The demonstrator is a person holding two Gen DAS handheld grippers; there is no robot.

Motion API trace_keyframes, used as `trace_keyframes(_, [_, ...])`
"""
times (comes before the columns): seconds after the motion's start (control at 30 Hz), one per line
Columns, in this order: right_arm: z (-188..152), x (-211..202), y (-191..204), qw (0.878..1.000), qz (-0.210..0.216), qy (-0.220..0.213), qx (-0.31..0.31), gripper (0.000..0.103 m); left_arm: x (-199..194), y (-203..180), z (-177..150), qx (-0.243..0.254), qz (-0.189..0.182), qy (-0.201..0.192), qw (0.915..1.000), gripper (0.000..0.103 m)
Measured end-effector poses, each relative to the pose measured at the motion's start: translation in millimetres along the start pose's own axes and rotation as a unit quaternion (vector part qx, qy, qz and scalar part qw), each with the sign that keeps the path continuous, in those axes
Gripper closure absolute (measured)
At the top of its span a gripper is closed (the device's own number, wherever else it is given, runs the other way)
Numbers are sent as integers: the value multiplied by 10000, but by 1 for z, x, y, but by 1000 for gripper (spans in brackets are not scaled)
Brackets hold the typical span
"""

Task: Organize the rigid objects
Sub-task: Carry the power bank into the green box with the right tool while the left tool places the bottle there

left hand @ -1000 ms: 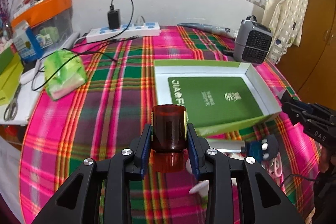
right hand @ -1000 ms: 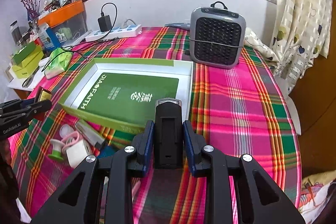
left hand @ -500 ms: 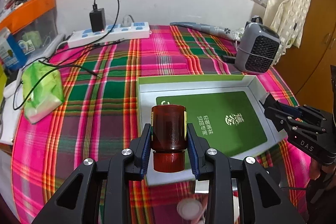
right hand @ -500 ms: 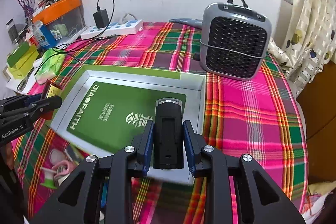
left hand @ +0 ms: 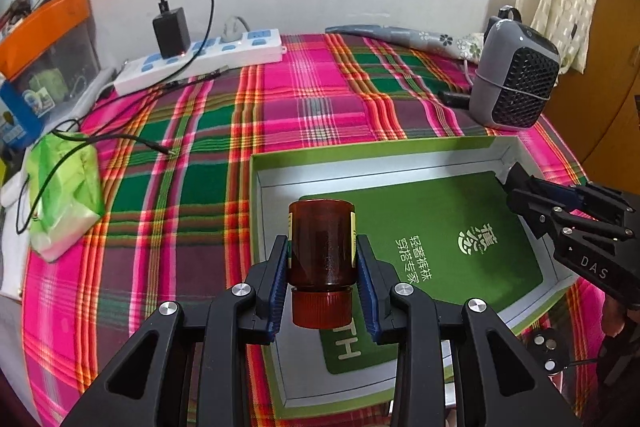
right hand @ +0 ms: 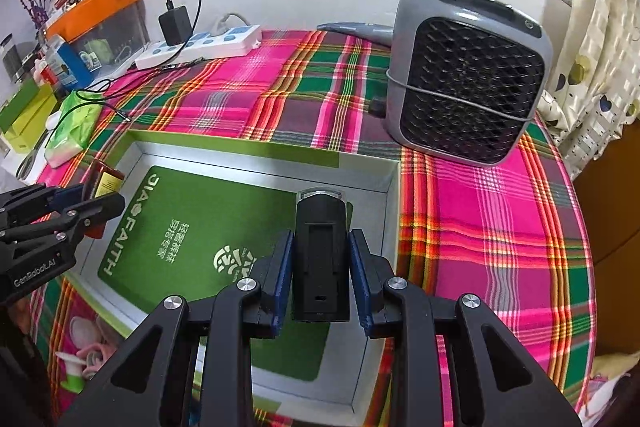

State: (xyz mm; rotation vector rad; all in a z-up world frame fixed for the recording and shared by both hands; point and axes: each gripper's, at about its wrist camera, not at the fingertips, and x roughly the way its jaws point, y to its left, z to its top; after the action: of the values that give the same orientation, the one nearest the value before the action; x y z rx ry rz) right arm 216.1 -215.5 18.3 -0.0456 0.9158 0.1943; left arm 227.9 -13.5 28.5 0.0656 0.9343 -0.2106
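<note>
Left gripper (left hand: 322, 269): clamped on amber bottle (left hand: 321, 243), cap toward camera.
Right gripper (right hand: 320, 277): clamped on black device (right hand: 321, 259).
Below both: green-rimmed box (right hand: 256, 158).

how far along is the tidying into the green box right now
Nothing is dropped in the green box yet; only its green card lies there. In hand: left tool grips the amber bottle, right tool the black device. Small items remain outside.
</note>
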Motion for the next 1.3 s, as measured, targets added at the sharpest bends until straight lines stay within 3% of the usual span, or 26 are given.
trace_keyframes(0.57, [1, 12, -1, 10000, 36, 38, 32, 74, 11, -3, 1, 111, 116, 87, 9998, 72])
trace_keyframes(1.13, [1, 12, -3, 9999, 63, -31, 128, 74, 11, 0, 3, -14, -5, 93, 10000, 71])
trace_keyframes(1.3, [0, 7, -3, 9997, 117, -107, 171, 68, 7, -1, 1, -63, -61, 92, 9999, 68])
